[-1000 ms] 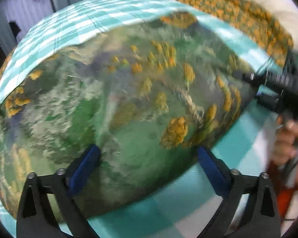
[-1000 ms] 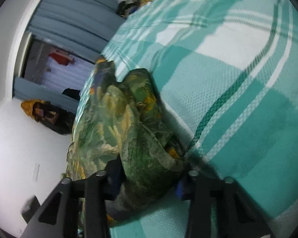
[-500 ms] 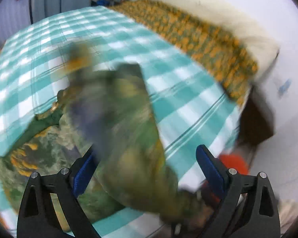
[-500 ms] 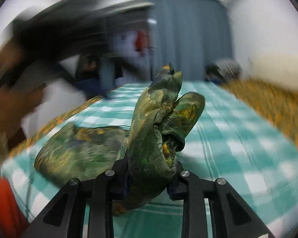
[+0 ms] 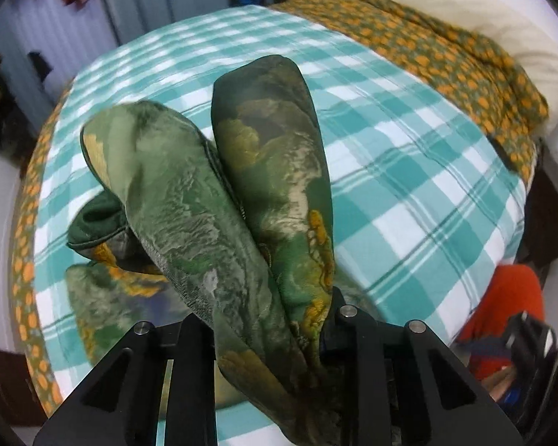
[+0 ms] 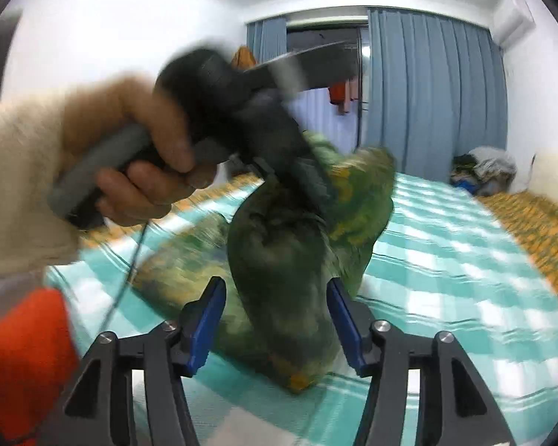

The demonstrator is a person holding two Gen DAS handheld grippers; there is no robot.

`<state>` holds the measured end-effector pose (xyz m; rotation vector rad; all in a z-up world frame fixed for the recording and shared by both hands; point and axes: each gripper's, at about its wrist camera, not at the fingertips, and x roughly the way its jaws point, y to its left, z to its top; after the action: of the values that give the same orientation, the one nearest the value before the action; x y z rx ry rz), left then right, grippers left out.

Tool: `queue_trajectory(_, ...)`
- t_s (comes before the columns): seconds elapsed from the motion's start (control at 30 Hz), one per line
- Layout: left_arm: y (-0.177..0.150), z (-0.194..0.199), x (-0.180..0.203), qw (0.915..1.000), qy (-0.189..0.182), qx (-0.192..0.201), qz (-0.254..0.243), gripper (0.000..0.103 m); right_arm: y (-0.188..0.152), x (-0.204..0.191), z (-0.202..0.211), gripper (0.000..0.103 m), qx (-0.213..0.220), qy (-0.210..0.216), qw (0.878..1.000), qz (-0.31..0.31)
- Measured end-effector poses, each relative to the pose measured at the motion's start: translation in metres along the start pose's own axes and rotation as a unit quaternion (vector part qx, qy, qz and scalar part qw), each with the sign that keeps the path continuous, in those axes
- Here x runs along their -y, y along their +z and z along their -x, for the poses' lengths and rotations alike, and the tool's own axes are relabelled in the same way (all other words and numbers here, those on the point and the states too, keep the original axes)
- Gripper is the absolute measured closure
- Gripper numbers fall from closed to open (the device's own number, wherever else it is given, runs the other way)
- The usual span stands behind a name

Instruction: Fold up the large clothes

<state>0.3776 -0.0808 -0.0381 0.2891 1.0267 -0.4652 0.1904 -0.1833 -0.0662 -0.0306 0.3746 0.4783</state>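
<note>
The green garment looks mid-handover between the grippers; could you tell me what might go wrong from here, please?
1. The right gripper is opening with the garment between its pads, so the lifted bunch hangs on the left gripper alone; that closing grip on a thick wad could slip.
2. The cloth is bunched, not flat, so creases may get folded in.
3. Part of it lies on the bedspread and may drag.

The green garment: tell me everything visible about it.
The green garment is thin, slightly glossy cloth printed in mottled greens with yellow-orange patches. It is bunched, with two rounded folds standing up from the left hand-held gripper, whose jaws are closing on it. Its lower part lies crumpled on the teal checked bedspread. The right hand-held gripper is opening; cloth sits between its blue pads without clear contact.
</note>
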Motion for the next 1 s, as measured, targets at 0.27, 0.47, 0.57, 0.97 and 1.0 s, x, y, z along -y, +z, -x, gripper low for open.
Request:
queue_trajectory(0.27, -0.052, 0.008, -0.106, 0.9963, 0.013, 0.001, 0.086, 0.076, 0.000, 0.037, -0.036, 0.069, -0.079, 0.021, 0.992, -0.092)
queue_trajectory(0.47, -0.094, -0.005, -0.165, 0.9883, 0.008, -0.005, 0.152, 0.076, 0.028, 0.008, -0.097, 0.076, -0.115, 0.055, 0.991, -0.050)
queue_trajectory(0.57, -0.111, -0.017, -0.186, 0.9832, -0.004, -0.009, 0.182, 0.076, 0.036, -0.007, -0.132, 0.076, -0.133, 0.069, 0.988, -0.040)
queue_trajectory(0.97, -0.168, -0.089, -0.238, 0.9677, -0.054, -0.022, 0.245, 0.066, -0.017, -0.037, -0.244, 0.079, -0.255, 0.082, 0.962, -0.052)
queue_trajectory(1.0, -0.176, -0.094, -0.246, 0.9610, -0.075, -0.015, 0.266, 0.065, -0.019, -0.040, -0.245, 0.079, -0.255, 0.079, 0.963, -0.047)
